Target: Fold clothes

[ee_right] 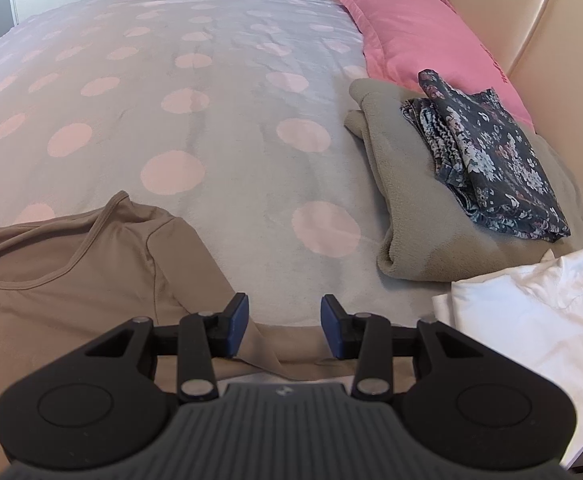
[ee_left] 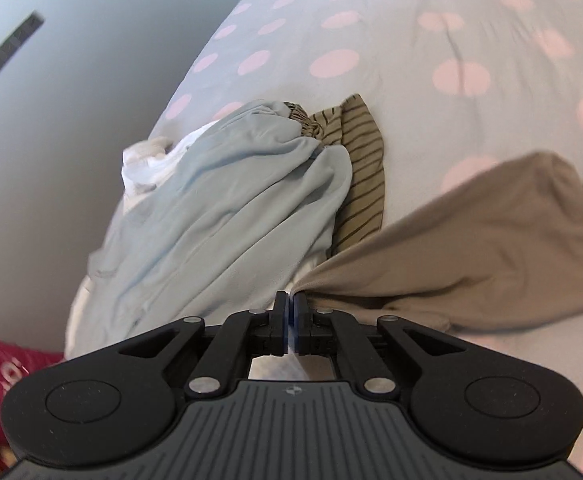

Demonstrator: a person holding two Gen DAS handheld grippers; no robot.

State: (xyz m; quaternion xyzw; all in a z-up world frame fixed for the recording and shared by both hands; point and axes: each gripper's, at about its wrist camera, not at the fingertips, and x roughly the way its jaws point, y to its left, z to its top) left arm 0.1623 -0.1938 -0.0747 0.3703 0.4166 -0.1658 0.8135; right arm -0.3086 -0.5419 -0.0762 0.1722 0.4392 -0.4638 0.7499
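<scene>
Tan tee (ee_right: 51,292) lies spread on the bed (ee_right: 227,128), neckline up, just in front of both tools. It's thin jersey: light, limp, no stiffness, will drape and stretch rather than hold a line, so pinch at hems, shoulder seams or sleeve ends, not mid-panel. Left tool (ee_left: 290,312) is clamped on a bunched edge of the tee, fabric pulled into a taut fan from the pads; which edge it is I can't tell for sure, probably a sleeve or side hem. Right tool (ee_right: 284,326) stands apart, pads not touching cloth, with the tee's sleeve end under and between them; nothing gripped. Bedspread is soft, grey with pink dots, slightly rumpled, so cloth will drag on it, not slide. Left of the tee: unfolded heap, light blue garment (ee_left: 227,208) over a striped olive piece (ee_left: 365,168) and something white. Right of the tee: folded stack, floral piece (ee_right: 487,152) on grey-green fleece (ee_right: 407,216), white item (ee_right: 531,320) nearer. Pink pillow (ee_right: 415,36) and padded headboard (ee_right: 539,32) beyond that stack.
</scene>
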